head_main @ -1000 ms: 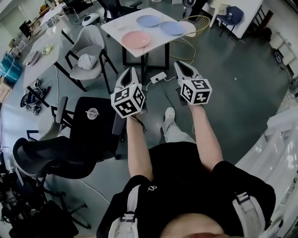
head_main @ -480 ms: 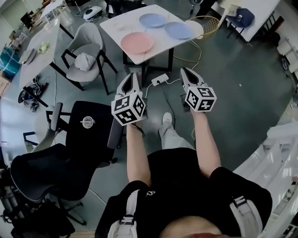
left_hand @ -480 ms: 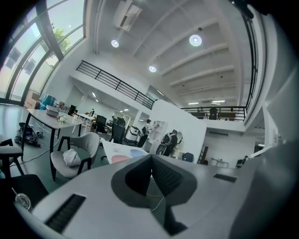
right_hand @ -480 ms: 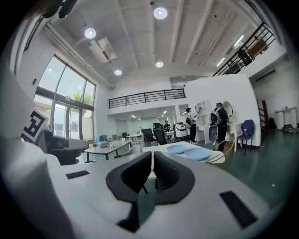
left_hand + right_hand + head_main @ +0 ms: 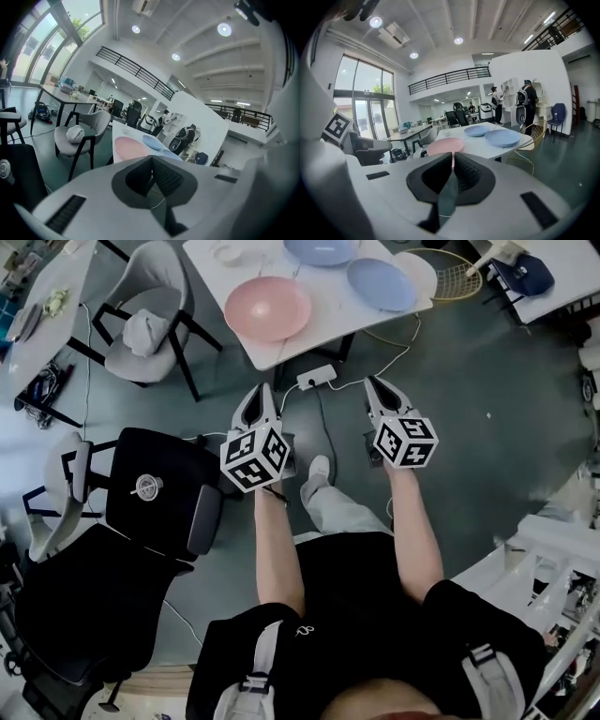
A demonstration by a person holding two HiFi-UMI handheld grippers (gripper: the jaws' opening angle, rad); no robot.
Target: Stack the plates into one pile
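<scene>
Room: an open hall with a high ceiling, tall windows and a railed gallery, as the two gripper views show; the floor point(image 5: 487, 427) is grey-green.
Surface: a white table point(image 5: 328, 307) stands at the far middle on dark legs.
Plates: a pink plate point(image 5: 267, 307) lies on the near left part of the table. A blue plate point(image 5: 382, 284) lies to its right, apart from it. A second blue plate point(image 5: 323, 249) lies farther back, cut by the top edge. Each lies flat on its own.
Left gripper point(image 5: 261, 390): jaws together, nothing between them; held over the floor on the near side of the table, pointing towards it, well apart from the plates.
Right gripper point(image 5: 376, 382): jaws together and empty; level with the left one, also short of the table.
Left of the table: a grey chair point(image 5: 178, 277) with a white bundle point(image 5: 145, 331) on its seat; farther left, a second table point(image 5: 37, 296).
Near left: a black office chair point(image 5: 150, 488), just beside the person's left arm.
Far right: a wire-frame chair point(image 5: 455, 277).
In the way: a white power strip point(image 5: 317, 378) and its cables lie on the floor between the grippers and the table's near edge.
Below the grippers: the person's shoe point(image 5: 314, 470) on the floor.
</scene>
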